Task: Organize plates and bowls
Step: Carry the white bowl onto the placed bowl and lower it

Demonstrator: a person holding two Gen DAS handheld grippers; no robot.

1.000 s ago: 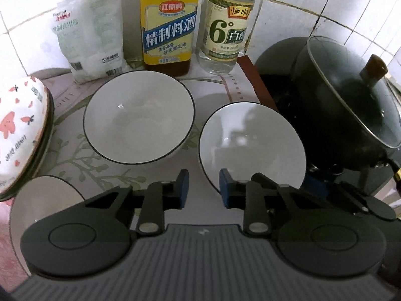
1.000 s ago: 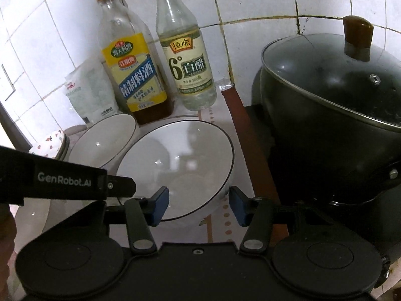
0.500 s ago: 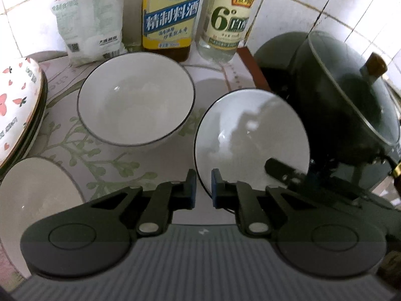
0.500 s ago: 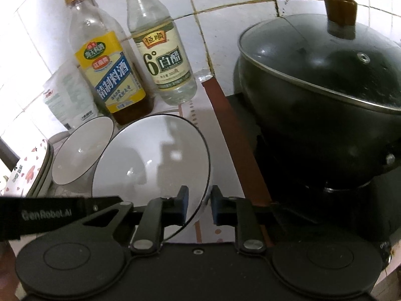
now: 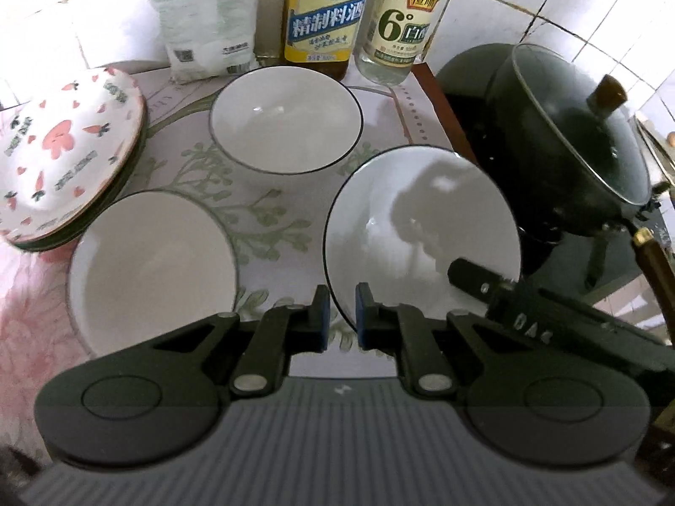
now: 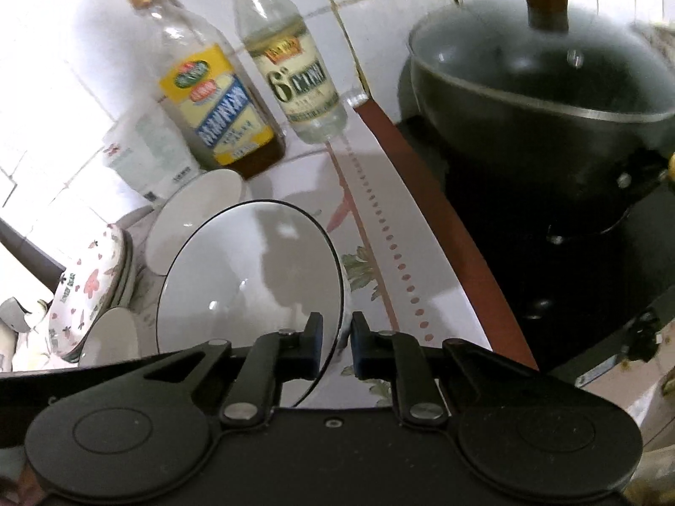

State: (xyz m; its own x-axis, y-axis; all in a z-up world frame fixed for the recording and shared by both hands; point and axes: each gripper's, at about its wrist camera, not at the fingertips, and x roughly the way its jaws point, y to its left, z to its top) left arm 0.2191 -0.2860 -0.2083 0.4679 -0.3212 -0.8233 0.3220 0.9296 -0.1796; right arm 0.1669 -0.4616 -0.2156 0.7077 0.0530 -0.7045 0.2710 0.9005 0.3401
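Item 1, nearest: my left gripper (image 5: 338, 319) and right gripper (image 6: 336, 345), both clenched on the near rim of 1 black-rimmed white bowl (image 5: 422, 227). A second ago both pairs of tongs stood apart with that bowl flat on the mat; since then they closed on it and it came up tilted, its far edge clear of the floral mat (image 5: 261, 211). I judged the lift begun, with stacking next.

Item 2, near left: a second white bowl (image 5: 152, 261), resting on the mat, untouched.

Item 3, middle: a third white bowl (image 5: 287, 122), upright, the likely stacking base.

Item 4, left: patterned plates (image 5: 63, 156), already stacked.

Item 5, far: salt bag (image 5: 206, 21), cooking wine bottle (image 5: 322, 12), vinegar bottle (image 5: 400, 29), lidded wok (image 5: 578, 135) at the right.
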